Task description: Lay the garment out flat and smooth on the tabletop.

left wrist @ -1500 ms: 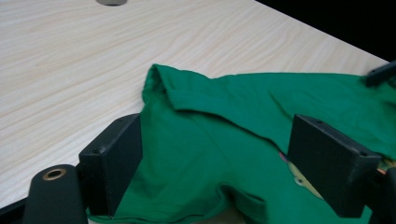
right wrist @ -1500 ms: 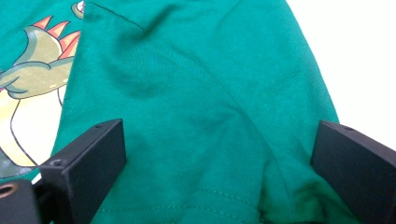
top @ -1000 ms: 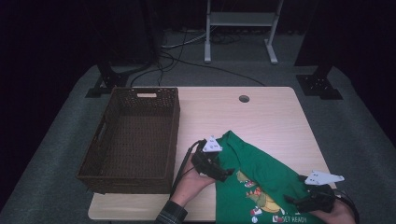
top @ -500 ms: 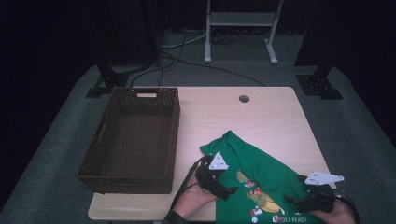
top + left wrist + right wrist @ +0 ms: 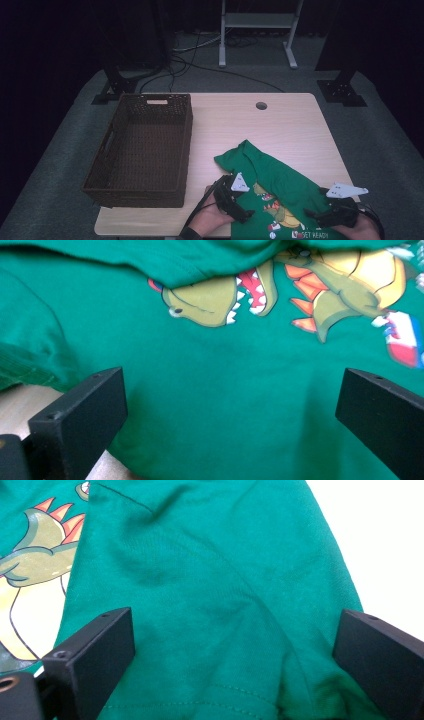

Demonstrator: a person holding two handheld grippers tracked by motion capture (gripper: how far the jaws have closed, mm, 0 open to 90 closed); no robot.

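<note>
Since a second ago we have drawn our left gripper [image 5: 239, 207] nearer and a little right, and the folded top of the green T-shirt [image 5: 280, 185] has come down with it, while our right gripper [image 5: 325, 216] has stayed at the near right corner. Both claws stand spread wide above the cloth, pinching nothing, the left facing the dinosaur print [image 5: 220, 297], the right over what seems a sleeve. The shirt lies on the near right part of the table [image 5: 280, 125], the wicker basket [image 5: 142, 150] at far left, well apart.
</note>
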